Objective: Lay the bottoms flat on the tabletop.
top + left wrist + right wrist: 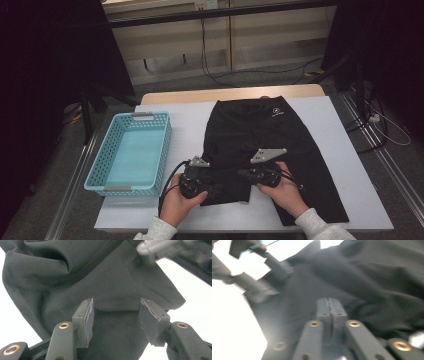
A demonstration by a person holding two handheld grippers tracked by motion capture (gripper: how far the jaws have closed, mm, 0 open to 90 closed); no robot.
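A pair of black shorts (260, 125) lies flat on the white table (345, 140), waistband at the far side. Both hands hold grippers over its near left leg. My left gripper (212, 190) points right; in the left gripper view it (116, 315) stands open, pads astride a fold of the black cloth (112, 277) without pressing it. My right gripper (241, 174) points left toward it. In the right gripper view its pads (329, 306) meet over the cloth (374, 277); I cannot tell if any fabric is pinched. The left gripper (254, 285) shows blurred beyond.
A light blue plastic basket (166, 142) stands at the table's left side with nothing in it. Bare white tabletop lies right of the shorts and along the near edge. Cables run over the floor behind and to the right of the table.
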